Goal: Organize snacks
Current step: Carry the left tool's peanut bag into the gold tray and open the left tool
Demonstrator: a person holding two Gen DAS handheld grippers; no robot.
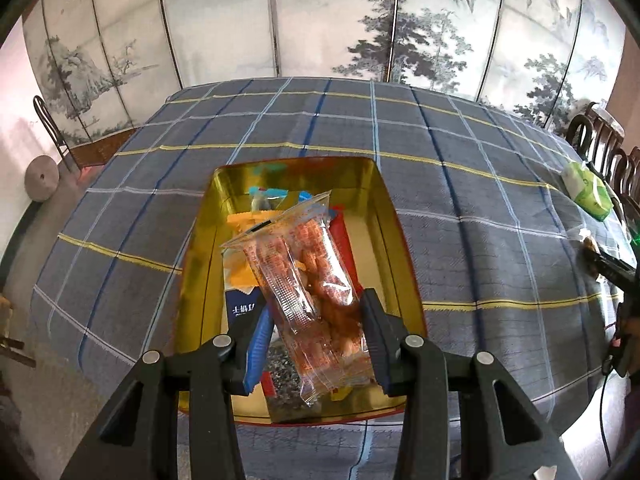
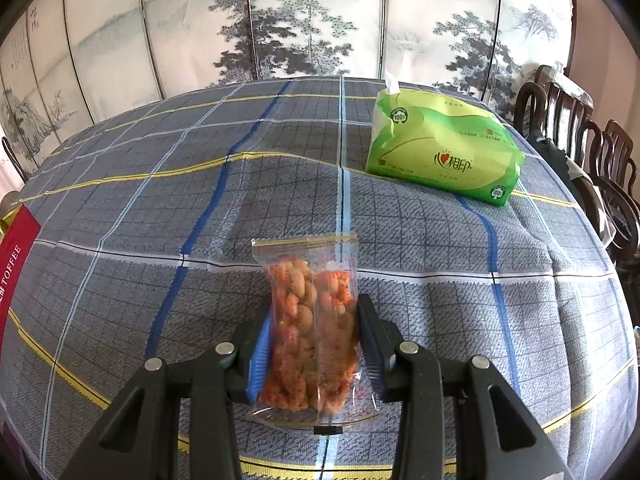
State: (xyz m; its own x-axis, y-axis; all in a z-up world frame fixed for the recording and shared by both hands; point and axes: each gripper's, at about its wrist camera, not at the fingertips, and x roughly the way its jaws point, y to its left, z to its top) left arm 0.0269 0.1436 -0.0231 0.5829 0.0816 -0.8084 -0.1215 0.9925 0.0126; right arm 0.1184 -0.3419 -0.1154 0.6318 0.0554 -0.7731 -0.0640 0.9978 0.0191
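Observation:
My left gripper [image 1: 316, 340] is shut on a clear packet of orange peanuts [image 1: 308, 280], held over the open gold tin [image 1: 392, 216] with its red rim. The tin holds several snack packets, among them an orange one [image 1: 240, 272] and a blue one [image 1: 240, 308]. My right gripper [image 2: 314, 352] is shut on a second clear peanut packet [image 2: 310, 320], which rests on or just above the checked tablecloth [image 2: 160, 240]. The right gripper also shows at the right edge of the left wrist view [image 1: 612, 268].
A green tissue pack [image 2: 440, 152] lies at the back right of the table. The red side of the tin [image 2: 16, 240] marked TOFFEE shows at the left edge. Dark wooden chairs [image 2: 580, 152] stand along the right. A painted folding screen [image 2: 280, 20] stands behind.

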